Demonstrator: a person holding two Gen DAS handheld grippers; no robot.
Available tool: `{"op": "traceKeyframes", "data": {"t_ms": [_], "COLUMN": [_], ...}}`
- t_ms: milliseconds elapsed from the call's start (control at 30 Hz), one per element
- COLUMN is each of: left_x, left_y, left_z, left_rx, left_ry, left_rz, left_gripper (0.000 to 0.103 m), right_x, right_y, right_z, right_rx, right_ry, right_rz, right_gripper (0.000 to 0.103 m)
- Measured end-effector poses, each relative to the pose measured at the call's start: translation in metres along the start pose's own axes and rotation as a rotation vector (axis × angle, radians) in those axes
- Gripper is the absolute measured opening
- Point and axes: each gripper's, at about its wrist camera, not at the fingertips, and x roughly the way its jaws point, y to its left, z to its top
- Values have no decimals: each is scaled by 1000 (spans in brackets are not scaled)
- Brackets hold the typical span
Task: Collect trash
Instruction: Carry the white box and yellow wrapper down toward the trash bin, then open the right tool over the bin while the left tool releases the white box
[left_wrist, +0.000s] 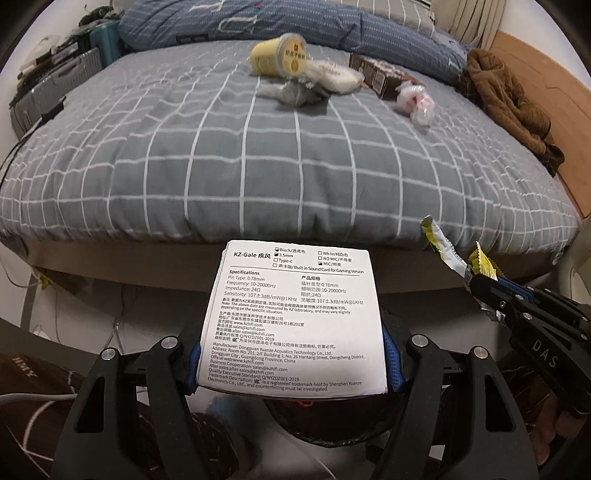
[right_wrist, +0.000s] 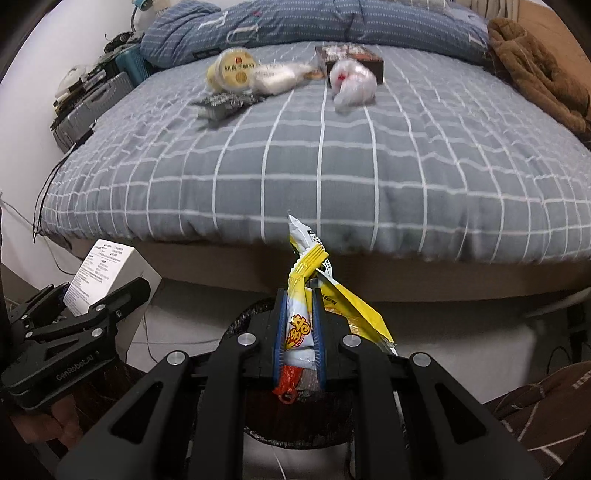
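While both pieces of trash hang over the dark bin (right_wrist: 295, 413) at the bottom centre of each view, the step in hand looks like the drop. The white earphone box (left_wrist: 291, 321) sits low in the middle of the left wrist frame, clamped by its sides between the left gripper's (left_wrist: 291, 360) blue pads, jaws standing wide around it. The yellow snack wrapper (right_wrist: 304, 295) is pinched in the right gripper (right_wrist: 299, 332), jaws nearly together. Centre each load over the bin's mouth before letting go; the limp wrapper may cling to a pad. More litter waits at the top of the frame on the checked bed (left_wrist: 295, 166): a yellow cup (left_wrist: 279, 55), crumpled bags, a dark carton (left_wrist: 380, 74).
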Motion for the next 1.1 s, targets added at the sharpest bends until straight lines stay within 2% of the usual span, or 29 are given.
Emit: {"op": "traceKeyframes", "data": {"t_ms": [400,800,1100], "left_x": [27,44,43], "left_y": [17,40,62], "left_z": [-21,-32,-36], "left_rx": [-39,-59,-83], "left_ry": [64,98,98], "left_rz": [-12,20,42], "left_gripper": [69,69,69], "right_x": [30,64,82], "right_y": [1,17,30], "right_z": [-15,-26,-32], "right_rx": [-7,-33,-64], "right_ry": [66,150,178], "right_rz": [6,12,11], "right_gripper": [13,14,30]}}
